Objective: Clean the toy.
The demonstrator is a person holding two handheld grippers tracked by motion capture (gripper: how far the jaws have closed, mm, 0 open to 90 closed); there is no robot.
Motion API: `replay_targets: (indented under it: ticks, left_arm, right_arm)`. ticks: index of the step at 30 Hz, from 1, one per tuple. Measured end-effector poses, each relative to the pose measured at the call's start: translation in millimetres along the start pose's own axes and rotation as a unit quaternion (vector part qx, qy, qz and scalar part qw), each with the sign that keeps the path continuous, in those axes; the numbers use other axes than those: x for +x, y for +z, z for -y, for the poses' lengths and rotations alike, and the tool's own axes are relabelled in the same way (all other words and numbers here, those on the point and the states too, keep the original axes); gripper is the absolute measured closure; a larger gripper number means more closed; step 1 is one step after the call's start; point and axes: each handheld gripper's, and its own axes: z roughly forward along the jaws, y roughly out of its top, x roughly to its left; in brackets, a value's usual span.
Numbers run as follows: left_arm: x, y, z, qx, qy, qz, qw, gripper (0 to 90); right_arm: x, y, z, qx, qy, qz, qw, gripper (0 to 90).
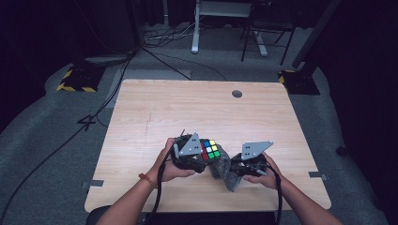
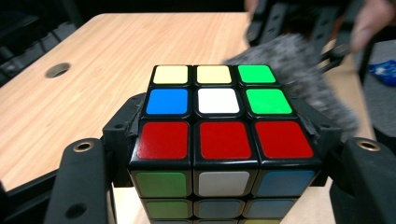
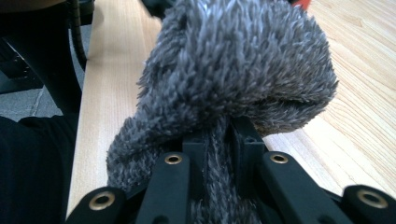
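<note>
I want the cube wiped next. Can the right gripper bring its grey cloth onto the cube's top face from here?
Probably yes: the right gripper holds the cloth right beside the cube, whose top face is uncovered.

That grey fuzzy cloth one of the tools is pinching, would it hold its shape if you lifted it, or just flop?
Probably flop. The grey fuzzy cloth bunches and folds where the right tool pinches it, so it looks soft, not stiff. Its long pile suggests it is light for its bulk and unlikely to slip from the jaws. Nothing about it looks fragile, and it should not roll.
</note>
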Motion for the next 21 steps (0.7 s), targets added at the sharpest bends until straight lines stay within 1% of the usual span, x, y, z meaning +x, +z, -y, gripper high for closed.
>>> replay_targets:
  ticks: [2,4,6,7,9,11,12,14,15,17,18,20,21]
  left_arm:
    - [0.0,0.7,1.0,0.004,0.002,0.01,0.9999,33.4]
    - [-2.6,2.6,0.9,0.005,0.006,0.021,0.9997,33.3]
    - [-6.4,5.4,0.1,0.01,0.009,0.035,0.9993,33.4]
    - [-8.4,7.2,-0.1,0.014,0.015,0.04,0.999,33.4]
    - [-12.3,11.5,-0.2,0.021,0.017,0.044,0.9986,33.4]
    - [-15.5,16.0,0.5,0.028,0.021,0.056,0.9978,33.3]
    - [-18.0,18.1,0.6,0.031,0.025,0.062,0.9973,33.4]
    - [-24.0,19.4,-0.3,0.025,0.036,0.073,0.9963,33.4]
    - [-27.0,18.8,-3.0,0.015,0.039,0.08,0.9959,33.4]
    - [-28.0,16.9,-7.0,0.009,0.043,0.076,0.9961,33.4]
    - [-27.4,15.9,-7.5,0.007,0.04,0.075,0.9963,33.4]
    - [-23.0,13.5,-5.6,0.006,0.035,0.062,0.9975,33.4]
    - [-20.1,12.4,-4.5,0.007,0.033,0.054,0.998,33.4]
  right_arm:
    - [0.7,-0.4,-0.9,0.001,-0.003,0.003,1.0,79.1]
    - [0.1,-0.9,-1.3,0.0,-0.002,0.015,0.9999,79.0]
    - [-1.9,-4.1,-1.7,-0.013,0.002,0.03,0.9994,79.1]
    - [-2.9,-6.8,-2.1,-0.024,0.005,0.034,0.9991,79.1]
    - [-4.1,-12.4,-3.2,-0.038,0.008,0.04,0.9984,79.1]
    - [-5.6,-18.0,-3.6,-0.052,0.01,0.052,0.9972,79.1]
    - [-6.3,-19.2,-3.9,-0.053,0.012,0.054,0.9971,79.1]
    - [-8.3,-19.5,-3.6,-0.046,0.01,0.069,0.9965,79.1]
    - [-9.2,-18.1,-2.7,-0.038,0.009,0.071,0.9967,79.1]
    - [-10.8,-11.5,1.4,-0.018,0.016,0.069,0.9973,79.2]
    - [-11.0,-9.3,2.1,-0.011,0.014,0.067,0.9976,79.2]
    - [-10.6,-6.4,2.2,-0.002,0.014,0.062,0.998,79.1]
    - [-10.7,-5.8,2.0,0.002,0.014,0.055,0.9984,79.1]
